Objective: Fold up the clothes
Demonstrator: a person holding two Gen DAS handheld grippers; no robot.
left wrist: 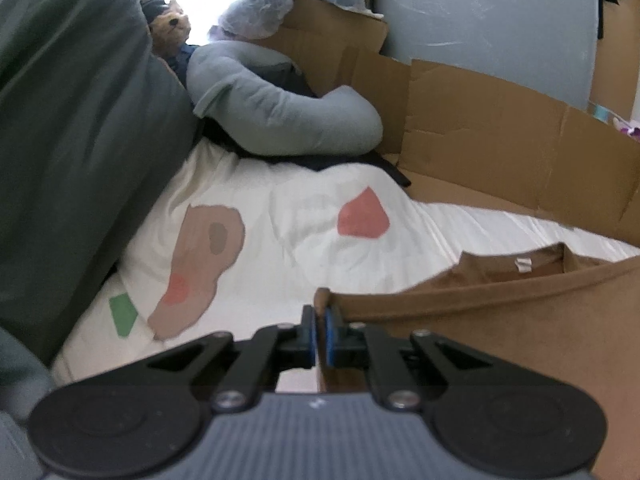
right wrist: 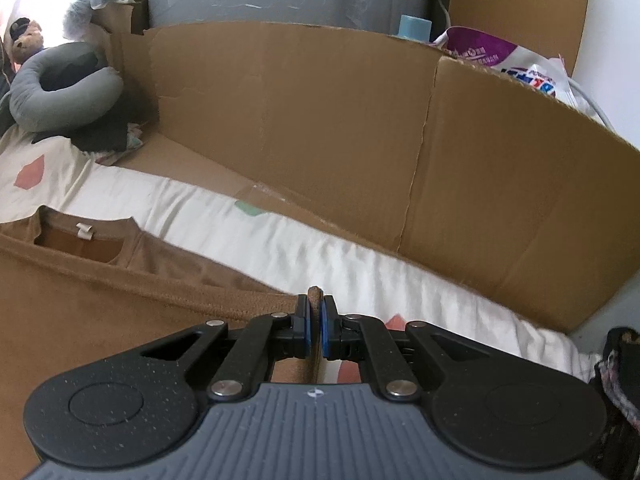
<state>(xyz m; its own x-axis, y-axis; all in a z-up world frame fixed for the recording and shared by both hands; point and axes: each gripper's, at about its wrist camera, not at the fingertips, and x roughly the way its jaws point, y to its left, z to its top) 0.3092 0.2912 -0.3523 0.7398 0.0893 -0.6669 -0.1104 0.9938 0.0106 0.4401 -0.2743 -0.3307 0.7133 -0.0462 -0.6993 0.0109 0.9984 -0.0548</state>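
1. My left gripper [left wrist: 320, 320] is pinched tight on one corner of the brown shirt [left wrist: 500, 320].
2. My right gripper [right wrist: 315, 316] is clamped on the other corner of its hem.
3. Shirt lies on the white patterned sheet [left wrist: 300, 220], collar toward the cardboard wall [right wrist: 320, 120].

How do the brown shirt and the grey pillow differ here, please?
The brown shirt lies flat, near the cameras; the grey pillow is plump, curved and farther back. The left gripper and right gripper pinch the shirt; the pillow is untouched. Both rest on the white bedding.
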